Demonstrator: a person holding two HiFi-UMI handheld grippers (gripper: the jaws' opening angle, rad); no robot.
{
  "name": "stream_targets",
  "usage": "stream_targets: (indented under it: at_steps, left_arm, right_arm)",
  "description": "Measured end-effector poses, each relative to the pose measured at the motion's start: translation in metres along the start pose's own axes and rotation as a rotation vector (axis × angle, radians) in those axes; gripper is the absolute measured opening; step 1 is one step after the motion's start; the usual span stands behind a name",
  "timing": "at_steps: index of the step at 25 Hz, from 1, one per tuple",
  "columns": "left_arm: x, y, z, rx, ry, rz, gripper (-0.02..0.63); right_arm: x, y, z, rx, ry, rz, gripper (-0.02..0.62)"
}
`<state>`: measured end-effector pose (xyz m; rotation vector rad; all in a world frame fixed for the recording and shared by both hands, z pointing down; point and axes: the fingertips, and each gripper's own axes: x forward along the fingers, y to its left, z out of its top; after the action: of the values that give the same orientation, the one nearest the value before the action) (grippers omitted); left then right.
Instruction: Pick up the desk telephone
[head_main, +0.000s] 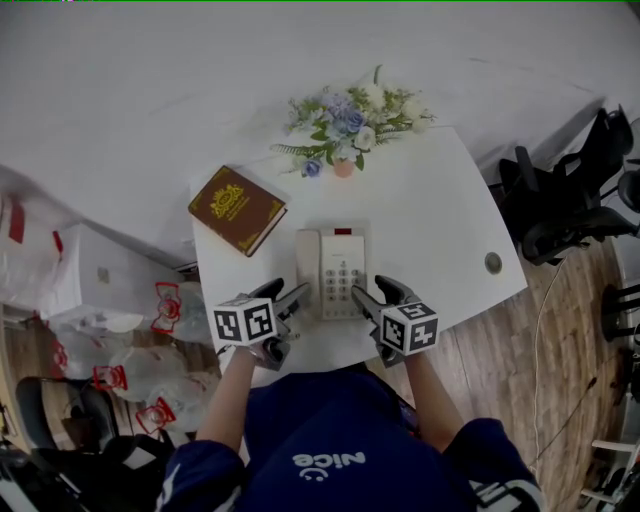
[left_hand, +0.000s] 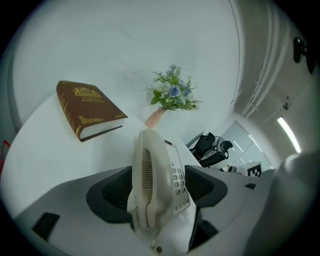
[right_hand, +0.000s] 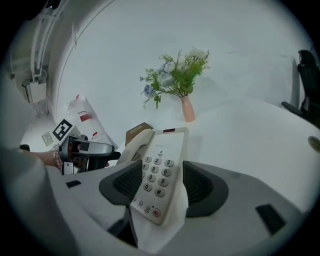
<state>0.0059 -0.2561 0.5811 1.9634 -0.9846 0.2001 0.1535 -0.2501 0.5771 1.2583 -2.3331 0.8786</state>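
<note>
Desk telephone (head_main: 333, 272) sits centre frame in the head view, near the lower edge of the white table (head_main: 440, 230), with its long axis running up-down in the frame, away from the person. Handset (left_hand: 147, 175) lies along its left side, keypad (right_hand: 155, 175) on the right. Both tools come in from the phone's lower end, pointing up-frame and slightly inward: left gripper (head_main: 288, 295) at the handset-side corner, right gripper (head_main: 375, 293) at the keypad-side corner. Neither is clearly nearer; looks symmetric. Both sets of jaws are spread wide and grip nothing. Each gripper view shows the phone framed between its two pads with gaps on both sides, no pad pressing. My read: the coming move hinges on each gripper closing across the phone's short axis at its own side. The head view shows the layout and the symmetry but not the clearance between pads and phone. The left gripper view gives that for the handset, seen edge-on and seated on its cradle. The right gripper view shows the keypad face, the red key at the near end, and the left gripper at the left of the frame. The brown book (head_main: 237, 209) lies just beside the phone at upper left, and the flower vase (head_main: 345, 130) stands beyond it; both are clear of the approach. Risk, as I judge it: the handset could slip off the cradle if the lift is uneven.
</note>
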Motion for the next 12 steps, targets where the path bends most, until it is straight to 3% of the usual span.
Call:
stream_targets:
  at_steps: [4,8,12]
  left_arm:
    - [0.014,0.003,0.005,-0.132,0.054,-0.074,0.359]
    - [0.027,0.005,0.012,-0.151,0.092,-0.119,0.373]
    - [0.039,0.014,0.016,-0.162,0.122,-0.117,0.373]
  right_arm:
    - [0.008,-0.013,0.001,0.080,0.052,0.062,0.270]
    - [0.019,-0.020,0.004,0.195,0.098,0.149,0.281]
    - [0.030,-0.029,0.009,0.196,0.146,0.173,0.284]
